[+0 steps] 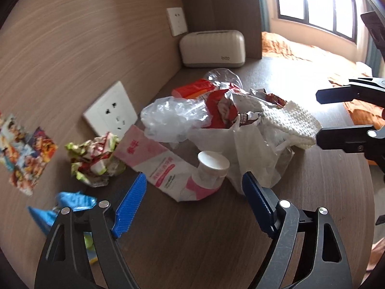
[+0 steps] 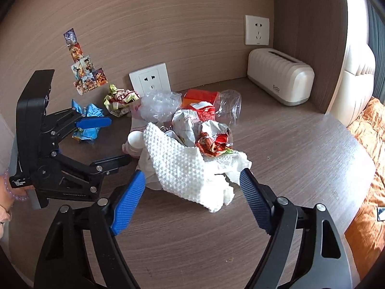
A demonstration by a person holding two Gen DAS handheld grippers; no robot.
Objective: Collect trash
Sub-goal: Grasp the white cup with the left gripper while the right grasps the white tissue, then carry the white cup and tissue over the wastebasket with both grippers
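Observation:
A trash pile lies on the wooden table (image 1: 192, 240): crumpled clear plastic (image 1: 173, 118), a red snack wrapper (image 1: 221, 106), a white knitted cloth (image 1: 288, 120), a pink-and-white pack (image 1: 154, 161) and a white-capped bottle (image 1: 213, 166). A green-red wrapper (image 1: 93, 159) and a blue wrapper (image 1: 72, 201) lie apart on the left. My left gripper (image 1: 195, 178) is open, its blue pads on either side of the bottle without touching it. My right gripper (image 2: 192, 175) is open around the near edge of the knitted cloth (image 2: 178, 166), pads not pressing. The left gripper (image 2: 119, 139) shows beside the blue wrapper (image 2: 89, 113).
A cream ribbed box (image 2: 281, 74) stands in the back corner. Wall sockets (image 2: 149, 79) and stickers (image 2: 84, 72) are on the wood panel behind the pile. An orange bedcover (image 2: 368, 130) lies beyond the table's right edge. A hand (image 2: 7, 192) holds the left gripper.

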